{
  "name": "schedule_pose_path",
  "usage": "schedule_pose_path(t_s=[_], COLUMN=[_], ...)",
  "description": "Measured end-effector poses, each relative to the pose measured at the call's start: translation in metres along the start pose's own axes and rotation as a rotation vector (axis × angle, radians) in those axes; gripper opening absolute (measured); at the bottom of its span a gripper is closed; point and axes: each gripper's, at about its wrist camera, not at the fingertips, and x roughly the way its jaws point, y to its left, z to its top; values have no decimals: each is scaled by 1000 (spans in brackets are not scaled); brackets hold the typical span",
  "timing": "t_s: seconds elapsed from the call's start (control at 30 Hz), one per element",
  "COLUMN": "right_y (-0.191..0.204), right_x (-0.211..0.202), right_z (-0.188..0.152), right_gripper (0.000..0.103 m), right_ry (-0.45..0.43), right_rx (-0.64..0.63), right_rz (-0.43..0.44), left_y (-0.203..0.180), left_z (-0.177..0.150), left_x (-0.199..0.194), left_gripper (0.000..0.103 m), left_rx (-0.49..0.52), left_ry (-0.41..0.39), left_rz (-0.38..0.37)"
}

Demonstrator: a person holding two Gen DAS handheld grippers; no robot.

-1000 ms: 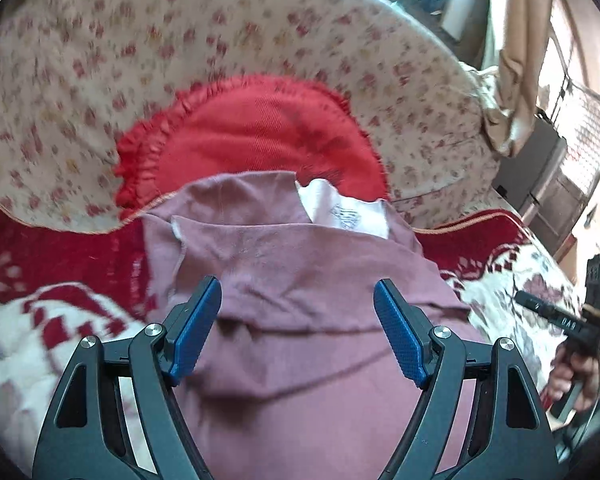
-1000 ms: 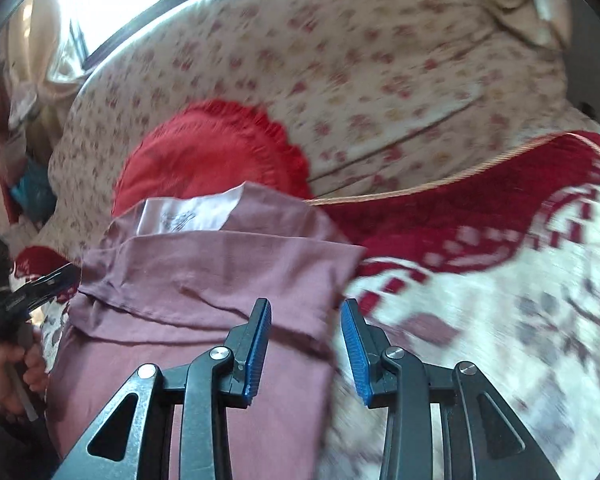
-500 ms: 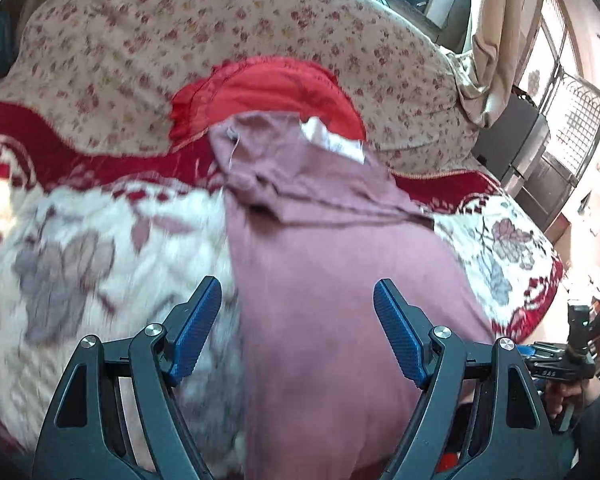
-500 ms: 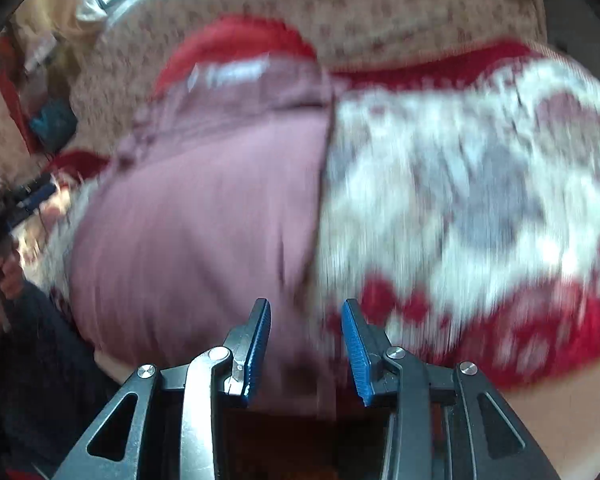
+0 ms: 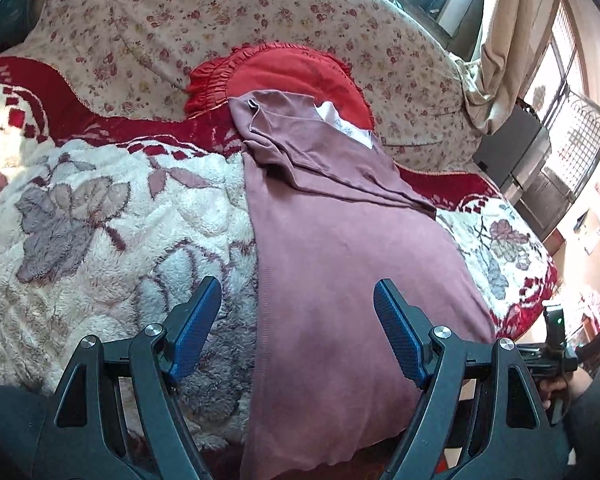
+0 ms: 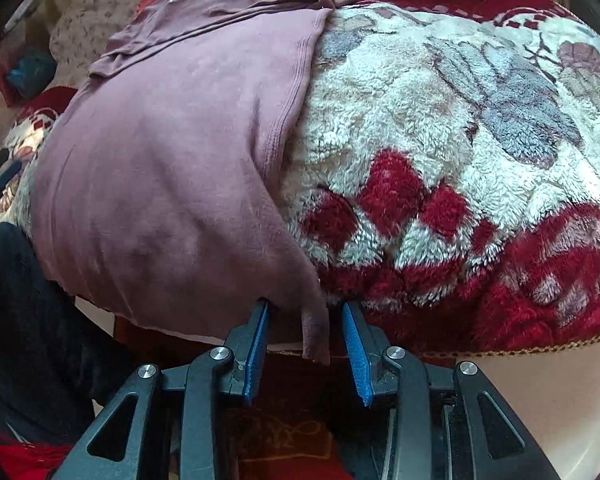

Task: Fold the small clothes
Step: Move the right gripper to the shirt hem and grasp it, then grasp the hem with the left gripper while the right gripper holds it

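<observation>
Left tool hangs with jaws wide apart above the near end of the garment, nothing between the pads. The mauve garment lies lengthwise on the fleece blanket, its near hem draped over the bed edge. Its far end is folded back, a white label exposed, resting on a red frilled cushion. Floral bolster behind. Right tool partly visible at lower right edge, held in a hand; its jaws cannot be made out.
</observation>
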Motion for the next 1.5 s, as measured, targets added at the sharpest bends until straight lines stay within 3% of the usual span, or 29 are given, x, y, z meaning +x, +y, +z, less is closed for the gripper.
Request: schedule_pose_path(t_s=[0.03, 0.07, 0.2, 0.37, 0.57, 0.9, 1.03, 1.1, 1.17, 1.27, 1.4, 1.5], right_y=[0, 0, 0, -9, -17, -9, -14, -16, -17, -19, -20, -20], right_x=[-1, -2, -18, -47, -49, -40, -45, -45, -45, -47, -47, -47], right_z=[1, 1, -3, -3, 6, 8, 10, 10, 10, 9, 8, 8], right_gripper=[19, 6, 4, 4, 4, 4, 4, 4, 4, 4, 4, 4], right_ry=[0, 1, -16, -115, -139, -142, -150, -153, -152, -162, -166, -160], right_rx=[-2, 1, 20, 71, 91, 84, 98, 105, 111, 115, 122, 116], right_rz=[11, 18, 69, 188, 210, 218, 217, 217, 213, 215, 214, 210], left_y=[-1, -3, -11, -10, -20, -10, -15, -11, -4, 6, 14, 19], left_z=[-1, -3, -20, -58, -78, -80, -83, -85, -86, -87, -90, -86], left_x=[-1, -2, -13, -12, 15, 47, 49, 48, 48, 47, 40, 31], left_gripper=[79, 79, 79, 79, 79, 79, 78, 66, 51, 36, 27, 10], left_rx=[6, 15, 54, 9, 33, 15, 50, -1, -38, -81, -81, -93], left_ry=[16, 44, 158, 344, 516, 573, 596, 615, 614, 614, 627, 625], left_rz=[0, 3, 33, 58, 84, 198, 178, 99, 89, 93, 114, 122])
